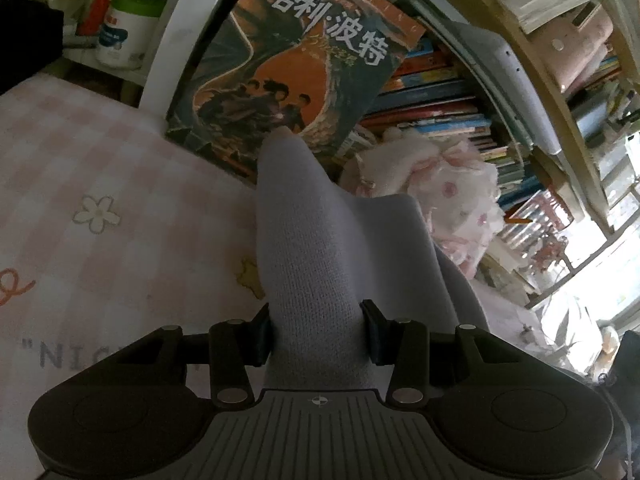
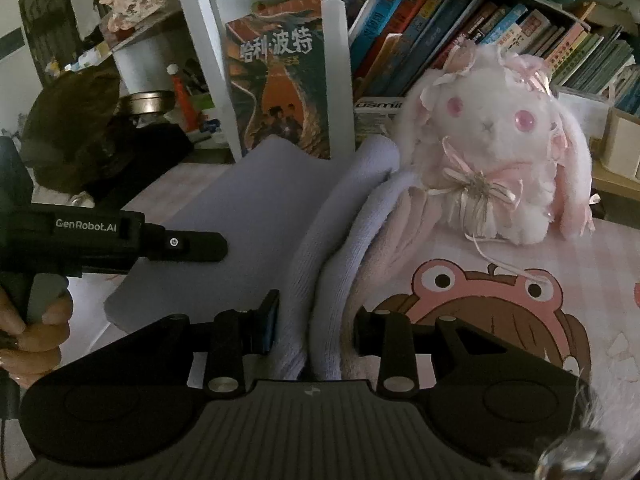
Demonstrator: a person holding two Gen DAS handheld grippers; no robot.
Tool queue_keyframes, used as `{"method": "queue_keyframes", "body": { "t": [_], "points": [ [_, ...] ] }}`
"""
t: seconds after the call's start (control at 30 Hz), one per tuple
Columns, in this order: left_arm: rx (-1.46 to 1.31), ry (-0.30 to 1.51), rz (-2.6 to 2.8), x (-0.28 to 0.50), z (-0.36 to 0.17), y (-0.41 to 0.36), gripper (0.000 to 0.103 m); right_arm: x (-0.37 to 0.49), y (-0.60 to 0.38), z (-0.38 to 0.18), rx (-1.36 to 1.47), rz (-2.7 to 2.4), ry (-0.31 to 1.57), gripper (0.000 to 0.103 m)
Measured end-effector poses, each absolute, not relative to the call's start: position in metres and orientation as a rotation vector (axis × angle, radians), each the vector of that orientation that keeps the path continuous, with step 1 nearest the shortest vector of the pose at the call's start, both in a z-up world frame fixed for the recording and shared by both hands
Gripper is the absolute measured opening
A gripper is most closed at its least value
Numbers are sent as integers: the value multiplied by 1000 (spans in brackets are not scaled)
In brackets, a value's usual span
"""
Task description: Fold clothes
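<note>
A pale lavender knit garment (image 1: 304, 240) lies on the pink checked cloth (image 1: 100, 152), reaching toward the standing book. My left gripper (image 1: 318, 332) is shut on a raised ridge of it, knit fabric filling the gap between the pads. In the right wrist view the garment shows as a flat panel (image 2: 240, 216) with two rolled knit folds (image 2: 320, 248) beside it. My right gripper (image 2: 316, 328) is shut on those folds at their near end. The left gripper (image 2: 216, 245) comes in from the left over the flat panel, held by a hand (image 2: 36, 328).
A white and pink plush rabbit (image 2: 500, 148) sits just right of the garment. A picture book (image 2: 280, 72) stands upright behind it against a white shelf post. Rows of books (image 2: 460, 32) fill the shelf behind. A cartoon print (image 2: 480, 312) marks the cloth at the right.
</note>
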State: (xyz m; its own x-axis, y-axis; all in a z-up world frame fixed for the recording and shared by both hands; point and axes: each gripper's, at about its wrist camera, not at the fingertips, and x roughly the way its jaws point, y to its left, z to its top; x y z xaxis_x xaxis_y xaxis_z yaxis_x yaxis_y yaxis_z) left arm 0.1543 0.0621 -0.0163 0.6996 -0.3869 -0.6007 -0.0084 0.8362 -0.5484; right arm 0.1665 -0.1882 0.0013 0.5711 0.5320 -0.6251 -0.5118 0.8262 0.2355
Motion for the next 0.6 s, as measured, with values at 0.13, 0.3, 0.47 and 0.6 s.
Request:
{"method": "queue_keyframes", "body": {
  "t": [0.13,0.3,0.47,0.6],
  "points": [
    [-547,787,-210,160,-24,62,43,175,-188,-10,47,603,765,31],
    [-540,805,-195,167,-32,62,45,179,-193,-22,103,579,785,34],
    [-468,806,-184,165,-31,58,50,178,-195,-26,119,547,804,43],
    [-423,763,-153,155,-21,55,50,170,-197,-20,113,509,797,59]
  ]
}}
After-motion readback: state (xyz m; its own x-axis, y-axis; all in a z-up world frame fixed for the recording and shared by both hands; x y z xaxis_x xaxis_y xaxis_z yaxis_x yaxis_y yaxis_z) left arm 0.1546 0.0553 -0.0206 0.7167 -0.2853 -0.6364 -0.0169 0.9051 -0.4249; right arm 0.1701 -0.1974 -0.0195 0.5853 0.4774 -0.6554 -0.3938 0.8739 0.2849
